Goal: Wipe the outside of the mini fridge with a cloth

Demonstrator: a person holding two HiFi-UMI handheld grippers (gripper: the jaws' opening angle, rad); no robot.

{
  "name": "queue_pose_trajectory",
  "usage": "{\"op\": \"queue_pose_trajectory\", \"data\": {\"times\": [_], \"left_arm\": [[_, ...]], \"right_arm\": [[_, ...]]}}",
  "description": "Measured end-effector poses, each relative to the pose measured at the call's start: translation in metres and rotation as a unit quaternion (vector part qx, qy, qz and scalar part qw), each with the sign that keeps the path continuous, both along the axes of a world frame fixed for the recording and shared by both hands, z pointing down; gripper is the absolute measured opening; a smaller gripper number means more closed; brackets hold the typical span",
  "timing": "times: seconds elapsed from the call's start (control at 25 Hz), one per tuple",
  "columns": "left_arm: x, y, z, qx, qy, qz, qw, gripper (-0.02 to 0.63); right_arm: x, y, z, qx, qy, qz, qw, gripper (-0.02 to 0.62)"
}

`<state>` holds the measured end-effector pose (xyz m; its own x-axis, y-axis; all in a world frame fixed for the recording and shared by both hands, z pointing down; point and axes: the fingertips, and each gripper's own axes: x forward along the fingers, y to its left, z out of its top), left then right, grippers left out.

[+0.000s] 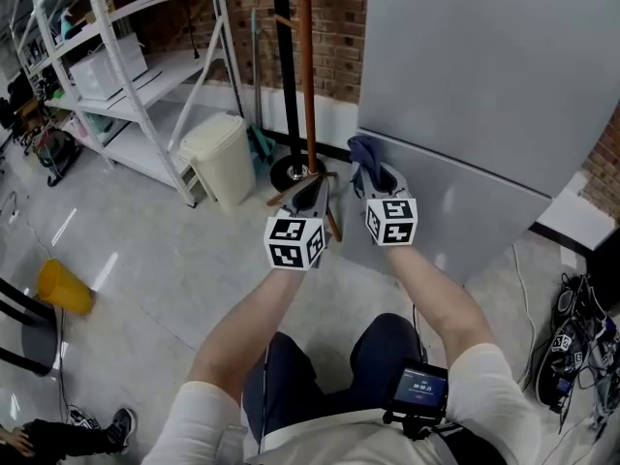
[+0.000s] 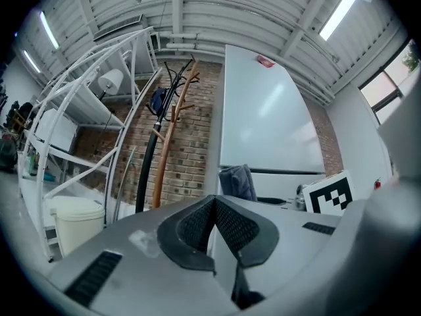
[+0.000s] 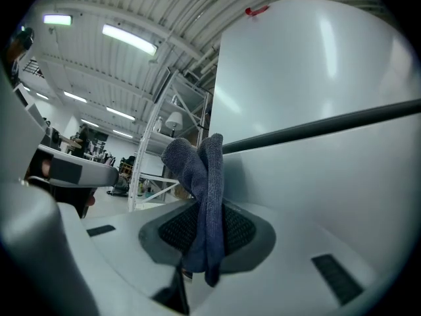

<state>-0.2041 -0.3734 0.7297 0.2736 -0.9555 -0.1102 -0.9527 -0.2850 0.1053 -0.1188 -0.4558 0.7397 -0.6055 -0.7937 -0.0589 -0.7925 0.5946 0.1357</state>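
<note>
Right gripper view: right gripper (image 3: 209,232) jaws clamped on folded blue-grey terry cloth (image 3: 200,170) | left gripper (image 2: 216,226) jaws pressed together, empty | cloth tip at door seam (image 3: 329,125) of pale grey smooth-sided fridge (image 3: 316,64), contact unclear | risk: thin pinch, friction could drag cloth free

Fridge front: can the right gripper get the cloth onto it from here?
Probably yes. The right gripper holds the cloth right by the fridge, with nothing between them; the left gripper sits off to the side.
</note>
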Motion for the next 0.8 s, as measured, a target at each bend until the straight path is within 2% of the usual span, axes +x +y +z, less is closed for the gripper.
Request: {"op": "queue_pose_trajectory", "data": {"times": [0.36,0.8], "left_arm": [[0.009,-0.004,0.004,-0.004,-0.01,0.011,0.9999,0.005],[0.08,-0.02,0.008,-0.003,-0.005,0.065,0.9979,0.005]], "right_arm": [[0.015,0.001,-0.005,0.001,0.0,0.018,1.0,0.08],[0.092,0.012,-0.009,0.011,0.004,0.054,0.998,0.08]]}}
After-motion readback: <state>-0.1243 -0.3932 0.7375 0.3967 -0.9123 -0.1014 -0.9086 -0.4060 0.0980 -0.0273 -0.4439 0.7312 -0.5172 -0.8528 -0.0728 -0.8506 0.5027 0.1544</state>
